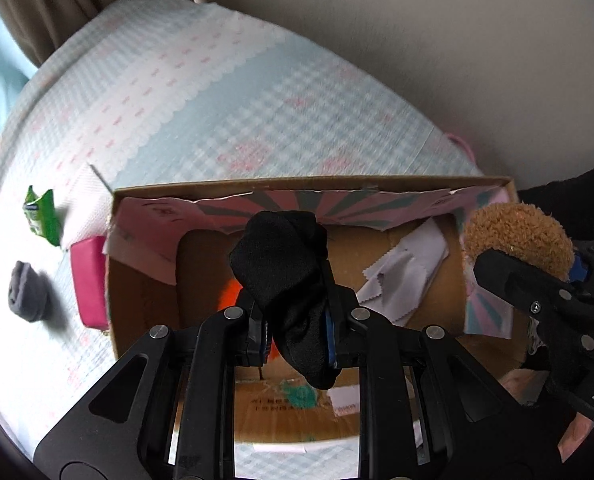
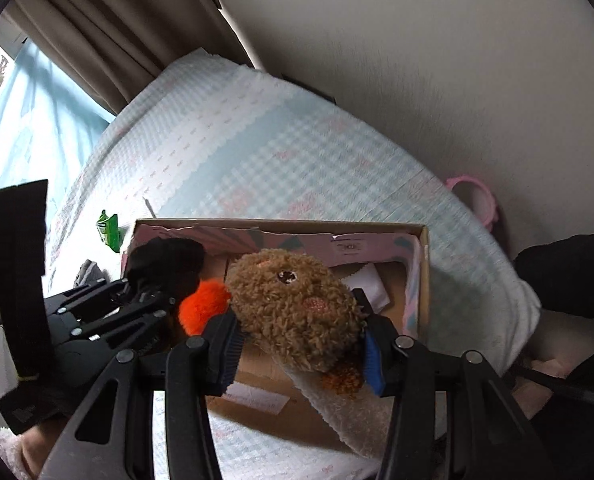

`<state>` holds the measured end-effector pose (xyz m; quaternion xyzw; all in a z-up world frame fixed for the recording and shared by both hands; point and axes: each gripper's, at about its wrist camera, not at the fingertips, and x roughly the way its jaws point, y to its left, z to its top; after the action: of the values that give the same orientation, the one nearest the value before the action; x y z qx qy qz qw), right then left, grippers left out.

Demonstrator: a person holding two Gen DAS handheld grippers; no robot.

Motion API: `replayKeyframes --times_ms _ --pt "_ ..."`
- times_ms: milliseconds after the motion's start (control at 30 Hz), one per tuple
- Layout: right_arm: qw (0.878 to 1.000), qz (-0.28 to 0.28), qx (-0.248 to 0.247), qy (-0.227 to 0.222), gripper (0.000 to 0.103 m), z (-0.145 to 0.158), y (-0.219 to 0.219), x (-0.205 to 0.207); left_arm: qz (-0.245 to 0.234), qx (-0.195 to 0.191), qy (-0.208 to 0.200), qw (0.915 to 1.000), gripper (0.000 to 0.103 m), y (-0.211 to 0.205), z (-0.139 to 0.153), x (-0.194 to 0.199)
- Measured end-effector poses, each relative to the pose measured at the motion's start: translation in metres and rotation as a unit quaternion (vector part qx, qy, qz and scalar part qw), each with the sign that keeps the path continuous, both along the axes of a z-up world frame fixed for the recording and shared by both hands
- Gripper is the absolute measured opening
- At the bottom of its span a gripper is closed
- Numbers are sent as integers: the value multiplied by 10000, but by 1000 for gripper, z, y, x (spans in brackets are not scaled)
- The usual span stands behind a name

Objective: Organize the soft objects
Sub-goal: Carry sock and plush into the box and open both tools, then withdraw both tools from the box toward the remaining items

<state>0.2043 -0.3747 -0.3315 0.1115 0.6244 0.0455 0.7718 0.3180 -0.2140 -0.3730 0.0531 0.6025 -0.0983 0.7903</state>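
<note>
My left gripper (image 1: 297, 332) is shut on a black sock (image 1: 289, 272) and holds it above an open cardboard box (image 1: 337, 184) on the bed. My right gripper (image 2: 301, 356) is shut on a brown plush toy (image 2: 297, 312), also above the box (image 2: 425, 264). The plush (image 1: 517, 236) shows at the right in the left wrist view. The sock (image 2: 165, 264) and left gripper (image 2: 137, 300) show at the left in the right wrist view. An orange fuzzy object (image 2: 201, 304) lies in the box, along with white cloth (image 1: 401, 276).
A grey rolled sock (image 1: 27, 298), a magenta pouch (image 1: 89, 280) and a green packet (image 1: 41, 216) lie on the checked bedspread (image 1: 217, 100) left of the box. Curtains and a wall stand behind the bed. A pink ring (image 2: 477, 196) lies by the wall.
</note>
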Motion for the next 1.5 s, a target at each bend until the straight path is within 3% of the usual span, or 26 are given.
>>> replayKeyframes --times_ms 133,167,233,267,333,500,900,1167,1500 --pt "9997 -55 182 134 47 -13 -3 11 -29 45 93 9999 17 -2 -4 5" --pt "9996 -67 241 162 48 -15 -4 13 -31 -13 99 9999 24 0 -3 7" --pt "9988 -121 438 203 58 -19 -5 16 -21 -24 92 10000 71 4 2 6" --pt "9984 -171 504 190 73 -20 -6 17 19 58 5 10000 102 8 6 4" --pt "9981 -245 547 115 103 -19 -7 17 54 15 -111 9999 103 16 11 1" --pt "9985 -205 485 129 103 -18 -3 15 61 16 29 10000 103 28 11 0" --pt "9995 -212 174 -146 103 12 9 3 -153 -33 -171 9997 103 38 45 -18" --pt "9980 -207 -187 -563 103 66 32 -21 -259 -164 -504 9983 103 60 94 -46" --pt "9914 -126 -525 -1192 103 138 86 -61 -106 -265 -1105 9935 103 117 164 -101"
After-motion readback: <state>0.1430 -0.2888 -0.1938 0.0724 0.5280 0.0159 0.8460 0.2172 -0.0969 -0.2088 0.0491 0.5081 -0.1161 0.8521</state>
